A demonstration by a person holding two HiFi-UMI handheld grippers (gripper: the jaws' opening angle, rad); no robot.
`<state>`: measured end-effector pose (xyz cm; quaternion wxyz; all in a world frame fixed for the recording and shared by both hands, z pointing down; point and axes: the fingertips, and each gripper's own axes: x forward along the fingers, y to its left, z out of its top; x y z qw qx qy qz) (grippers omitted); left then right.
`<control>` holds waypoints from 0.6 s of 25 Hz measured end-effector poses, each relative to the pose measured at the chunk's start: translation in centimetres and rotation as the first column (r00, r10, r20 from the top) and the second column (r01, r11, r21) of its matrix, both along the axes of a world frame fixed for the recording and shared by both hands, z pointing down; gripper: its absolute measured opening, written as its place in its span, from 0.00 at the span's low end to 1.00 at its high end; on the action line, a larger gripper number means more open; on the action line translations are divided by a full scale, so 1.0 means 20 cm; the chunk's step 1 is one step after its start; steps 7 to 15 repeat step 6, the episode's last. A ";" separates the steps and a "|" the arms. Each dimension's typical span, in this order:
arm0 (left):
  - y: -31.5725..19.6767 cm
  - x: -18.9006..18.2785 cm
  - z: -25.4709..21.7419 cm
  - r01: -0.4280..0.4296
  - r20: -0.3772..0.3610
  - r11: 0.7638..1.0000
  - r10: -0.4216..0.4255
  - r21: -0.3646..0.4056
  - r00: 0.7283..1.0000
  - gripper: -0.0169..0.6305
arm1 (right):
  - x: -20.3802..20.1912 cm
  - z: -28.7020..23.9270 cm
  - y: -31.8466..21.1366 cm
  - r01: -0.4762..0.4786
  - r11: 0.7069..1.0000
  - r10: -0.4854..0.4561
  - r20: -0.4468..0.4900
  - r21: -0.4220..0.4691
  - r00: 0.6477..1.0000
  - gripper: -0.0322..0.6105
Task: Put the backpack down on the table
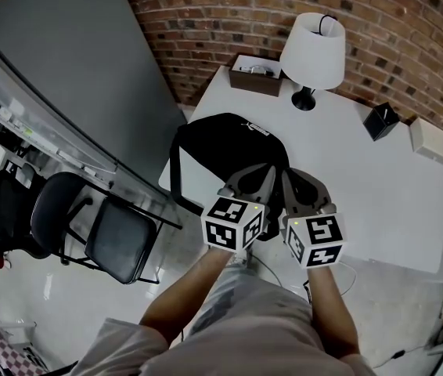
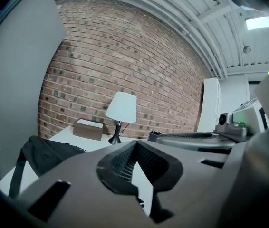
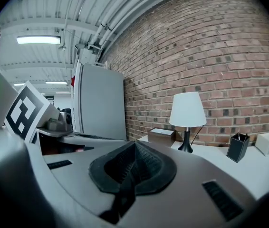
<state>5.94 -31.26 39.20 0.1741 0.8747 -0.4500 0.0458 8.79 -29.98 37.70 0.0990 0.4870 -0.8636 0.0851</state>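
The backpack (image 1: pixel 229 143) is seen lying flat on the white table (image 1: pixel 370 194), at its near left corner, and one black strap (image 1: pixel 173 171) is hung over the table edge. The left gripper (image 1: pixel 262 177) and the right gripper (image 1: pixel 293 185) are held side by side at the near edge of the backpack, with their tips pointed toward the brick wall (image 1: pixel 229 22). In the left gripper view the jaws are closed together at the tips, and nothing is clamped; only the white table surface is seen through the narrow slit below them. In the right gripper view the jaws are also brought together. A dark strip is seen in the slit, but it cannot be told whether it is a part of the backpack or only a shadow. Further back on the table a white lamp (image 1: pixel 313 52), a brown box (image 1: pixel 257 75), a black holder (image 1: pixel 381 121) and a white box (image 1: pixel 431 139) are placed along the wall. A black chair (image 1: pixel 120 237) is standing on the floor left of the table.
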 end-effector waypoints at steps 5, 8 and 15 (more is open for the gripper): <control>-0.01 0.02 0.00 -0.009 0.003 1.000 0.009 0.000 1.000 0.03 | 0.02 0.00 -0.01 -0.008 1.000 0.008 0.001 0.000 1.000 0.05; -0.01 0.02 0.01 -0.010 0.003 1.000 0.010 0.000 1.000 0.03 | 0.02 0.01 -0.01 -0.009 1.000 0.009 0.001 -0.001 1.000 0.05; -0.01 0.02 0.01 -0.010 0.003 1.000 0.010 0.000 1.000 0.03 | 0.02 0.01 -0.01 -0.009 1.000 0.009 0.001 -0.001 1.000 0.05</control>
